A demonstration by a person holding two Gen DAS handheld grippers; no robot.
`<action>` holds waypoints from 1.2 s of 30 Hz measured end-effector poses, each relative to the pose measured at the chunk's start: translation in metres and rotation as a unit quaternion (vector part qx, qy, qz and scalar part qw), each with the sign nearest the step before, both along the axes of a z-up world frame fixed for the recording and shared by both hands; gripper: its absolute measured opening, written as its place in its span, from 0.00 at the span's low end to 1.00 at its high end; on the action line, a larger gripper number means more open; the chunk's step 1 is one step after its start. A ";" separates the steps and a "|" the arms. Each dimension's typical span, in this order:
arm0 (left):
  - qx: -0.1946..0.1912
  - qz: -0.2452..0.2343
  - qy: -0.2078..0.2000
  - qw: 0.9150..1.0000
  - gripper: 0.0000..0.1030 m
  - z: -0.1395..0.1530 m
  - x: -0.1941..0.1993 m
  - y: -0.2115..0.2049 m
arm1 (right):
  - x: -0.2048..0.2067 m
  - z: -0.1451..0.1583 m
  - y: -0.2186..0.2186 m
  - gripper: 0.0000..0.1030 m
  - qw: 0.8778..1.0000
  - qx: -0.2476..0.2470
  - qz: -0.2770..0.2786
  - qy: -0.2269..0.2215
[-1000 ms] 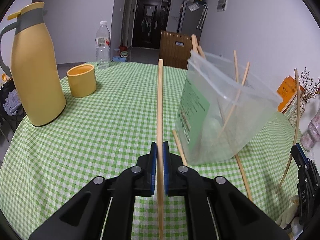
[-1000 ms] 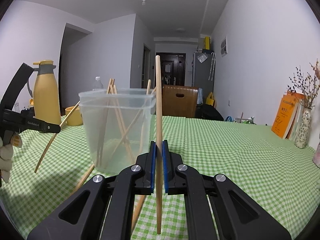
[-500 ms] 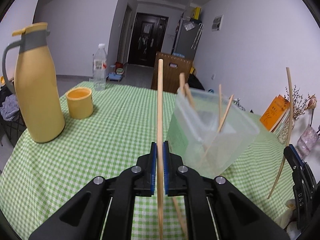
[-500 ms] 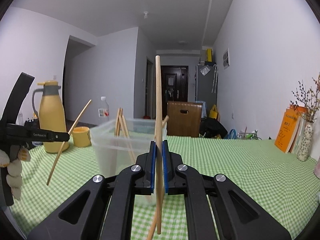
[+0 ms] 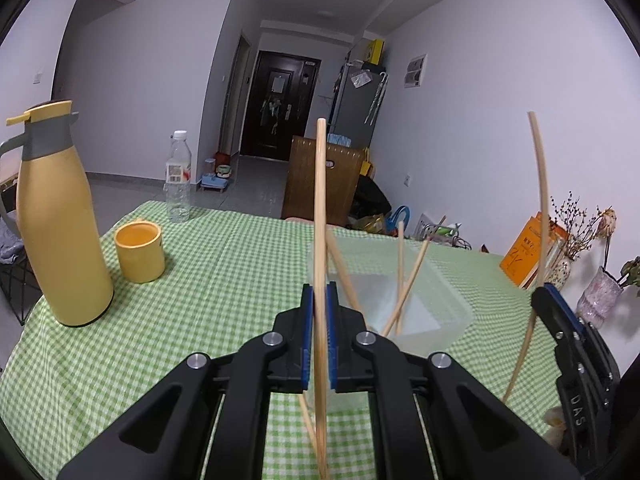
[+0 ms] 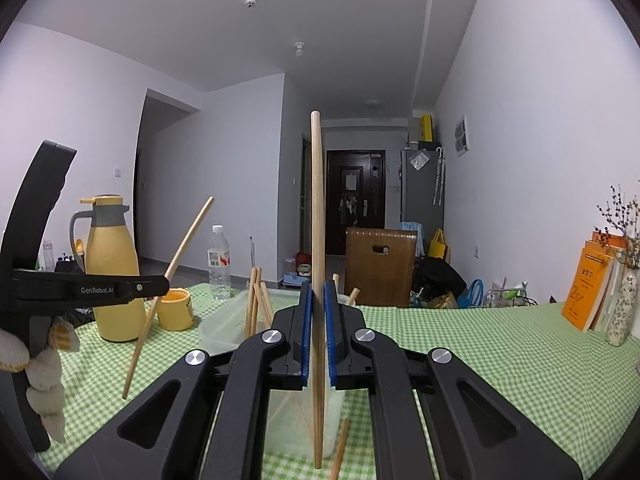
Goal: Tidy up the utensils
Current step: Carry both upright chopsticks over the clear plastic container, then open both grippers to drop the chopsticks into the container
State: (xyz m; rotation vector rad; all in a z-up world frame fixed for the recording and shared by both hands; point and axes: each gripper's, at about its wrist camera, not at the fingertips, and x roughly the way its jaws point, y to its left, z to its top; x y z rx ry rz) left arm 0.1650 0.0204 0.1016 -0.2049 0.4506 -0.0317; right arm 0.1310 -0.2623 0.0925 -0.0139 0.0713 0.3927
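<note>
My left gripper (image 5: 319, 334) is shut on a wooden chopstick (image 5: 320, 216) held upright. It hovers above the near rim of a clear plastic container (image 5: 436, 304) that holds several chopsticks (image 5: 410, 280). My right gripper (image 6: 317, 330) is shut on another upright chopstick (image 6: 317, 216), just above the same container (image 6: 224, 320). In the left wrist view the right gripper (image 5: 560, 320) shows at the right with its chopstick (image 5: 540, 200). In the right wrist view the left gripper (image 6: 160, 285) shows at the left with its tilted chopstick (image 6: 180, 252). One chopstick (image 6: 340, 452) lies beside the container's base.
A yellow thermos jug (image 5: 56, 220), a yellow cup (image 5: 139, 252) and a water bottle (image 5: 178, 176) stand on the green checked tablecloth (image 5: 224, 280) at the left. Orange books (image 6: 592, 284) and a vase of dried flowers (image 6: 622, 304) stand at the right edge.
Both grippers have risen with their chopsticks. The container now sits lower in both views, under the fingers, and its open top shows in the left wrist view.
</note>
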 end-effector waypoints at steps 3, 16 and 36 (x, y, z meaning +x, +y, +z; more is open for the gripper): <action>0.001 -0.003 -0.008 1.000 0.04 0.007 0.003 -0.004 | 0.004 0.004 0.002 0.06 1.000 0.003 0.001 -0.003; 0.001 -0.013 -0.041 0.999 0.04 0.038 0.018 -0.020 | 0.028 0.025 0.008 0.06 1.000 0.022 0.014 -0.013; -0.017 -0.008 -0.072 0.997 0.04 0.039 0.089 -0.029 | 0.105 0.023 0.013 0.06 0.997 0.065 0.031 0.031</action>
